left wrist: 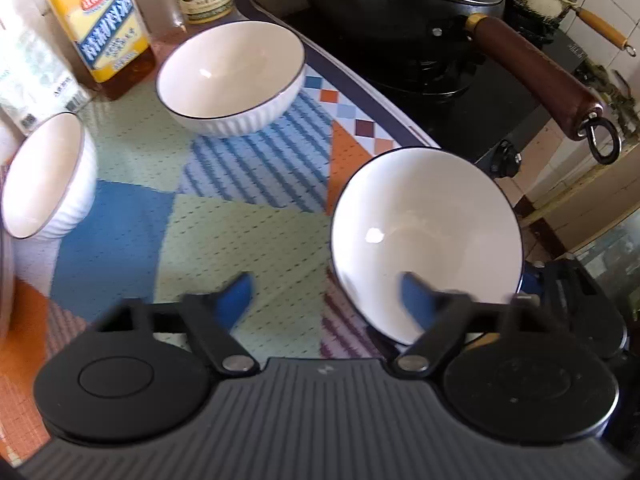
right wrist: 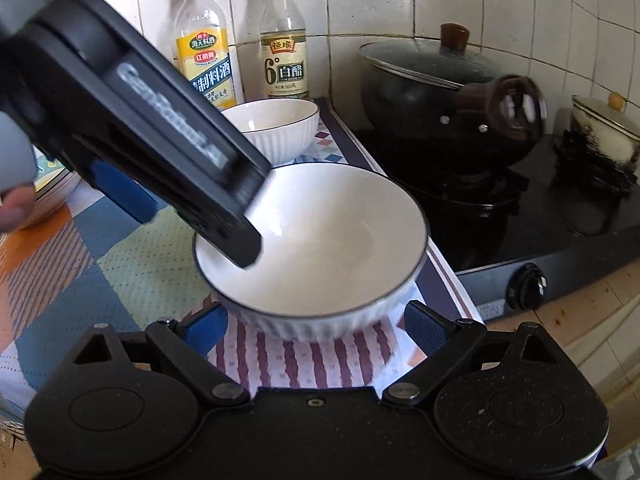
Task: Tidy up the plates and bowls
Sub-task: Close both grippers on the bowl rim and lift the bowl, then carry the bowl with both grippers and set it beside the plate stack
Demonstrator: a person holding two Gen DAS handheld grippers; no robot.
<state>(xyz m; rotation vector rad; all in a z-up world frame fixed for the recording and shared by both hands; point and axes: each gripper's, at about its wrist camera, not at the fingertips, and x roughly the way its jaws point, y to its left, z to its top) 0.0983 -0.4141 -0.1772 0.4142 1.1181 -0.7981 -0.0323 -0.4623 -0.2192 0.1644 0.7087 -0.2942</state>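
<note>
Near bowl [right wrist: 320,248] lies between right gripper [right wrist: 314,326] open jaws; left gripper [left wrist: 326,300] open, seemingly straddling its rim.

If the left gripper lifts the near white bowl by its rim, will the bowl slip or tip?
The near white bowl looks glazed and shiny, so it may well slip between the fingers. It looks rigid, probably ceramic, so likely fragile if dropped. Held at one edge by the open left gripper, it would probably tilt down on the far side.

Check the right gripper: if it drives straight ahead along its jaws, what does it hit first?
The near white bowl. It sits directly ahead of the open right gripper, roughly centred between the jaws. The left gripper reaches over the bowl's left rim but looks higher; depth is unclear.
</note>
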